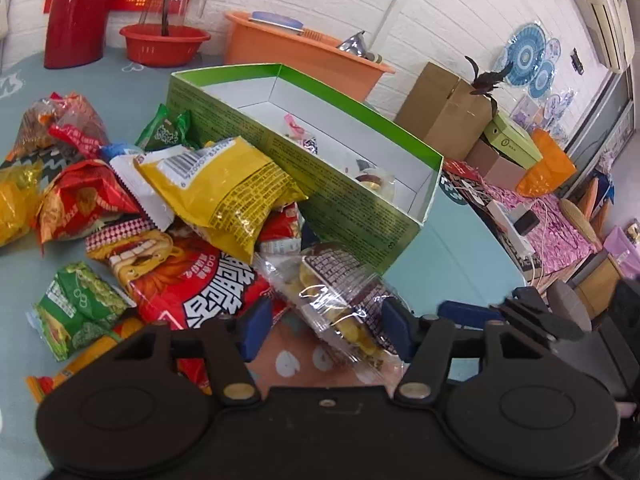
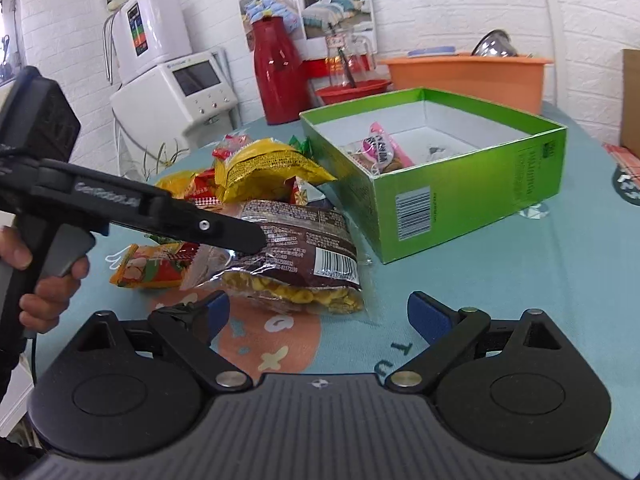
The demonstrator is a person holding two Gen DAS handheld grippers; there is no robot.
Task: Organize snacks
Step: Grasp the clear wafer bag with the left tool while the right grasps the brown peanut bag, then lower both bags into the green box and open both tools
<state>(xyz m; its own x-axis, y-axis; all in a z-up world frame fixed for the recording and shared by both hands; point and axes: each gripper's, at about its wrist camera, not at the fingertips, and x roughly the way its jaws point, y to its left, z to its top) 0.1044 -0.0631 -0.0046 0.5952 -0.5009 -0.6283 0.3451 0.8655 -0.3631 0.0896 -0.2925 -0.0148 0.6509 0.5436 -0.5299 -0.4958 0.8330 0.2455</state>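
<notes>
My left fingers (image 1: 322, 330) stand released around the clear brown-printed snack bag (image 1: 340, 300) beside the open green cardboard box (image 1: 360, 204); next I must clench.

The box (image 2: 472, 192) is bright green outside, white inside, with a black-and-white barcode on one wall. Beside the box lies a clear packet (image 2: 296, 264) printed dark brown over yellow pieces. Against the box leans a yellow packet (image 1: 224, 196) with black print. Left of the box sit a red bag (image 1: 196, 284) with white lettering and a green packet (image 1: 76, 308). The bench (image 2: 500, 300) wears a teal cloth with an orange patch and white shapes. Each tool (image 2: 318, 316) is black with blue fingertip pads (image 2: 426, 314). Behind the box stand a red flask (image 2: 280, 68) and an orange tub (image 2: 468, 76).
</notes>
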